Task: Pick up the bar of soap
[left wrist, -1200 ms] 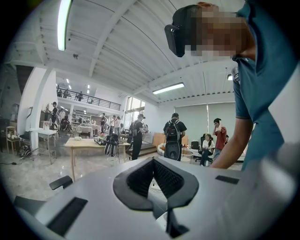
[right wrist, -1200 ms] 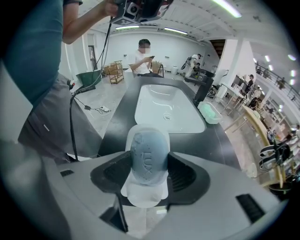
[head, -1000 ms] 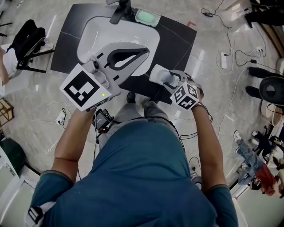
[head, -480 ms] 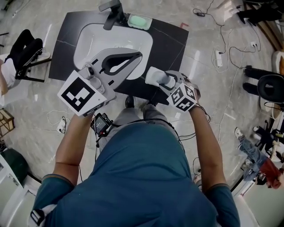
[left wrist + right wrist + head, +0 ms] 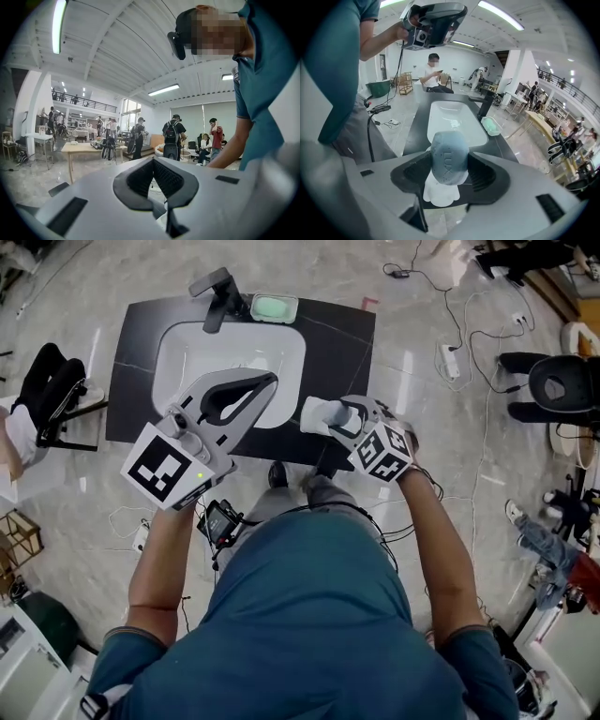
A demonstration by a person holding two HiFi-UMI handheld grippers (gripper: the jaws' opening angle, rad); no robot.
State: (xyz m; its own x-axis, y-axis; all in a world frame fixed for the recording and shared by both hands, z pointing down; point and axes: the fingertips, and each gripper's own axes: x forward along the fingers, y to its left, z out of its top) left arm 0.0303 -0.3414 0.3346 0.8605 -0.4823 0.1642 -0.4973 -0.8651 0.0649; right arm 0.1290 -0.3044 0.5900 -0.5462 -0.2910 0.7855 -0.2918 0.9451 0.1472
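Note:
The bar of soap [image 5: 449, 158], pale blue-grey with stamped letters, stands on end between the dark pads of my right gripper [image 5: 449, 164], which is shut on it. In the head view my right gripper [image 5: 316, 414] hovers over the front right part of the black counter [image 5: 347, 343], beside the white sink [image 5: 187, 352]. My left gripper [image 5: 268, 381] is held above the sink's front right. Its jaws meet at the tips with nothing between them. In its own view the left gripper [image 5: 153, 161] points up into the room.
A black faucet [image 5: 217, 292] and a green soap dish [image 5: 274, 307] stand at the sink's far edge; the same soap dish [image 5: 491, 125] shows in the right gripper view. A black chair [image 5: 56, 395] is at the left. Cables [image 5: 487, 334] run over the floor. People stand in the background.
The head camera has shifted, so the sink sits more to the upper left of the picture. Both grippers keep about the same place over the counter, the right still shut on the soap.

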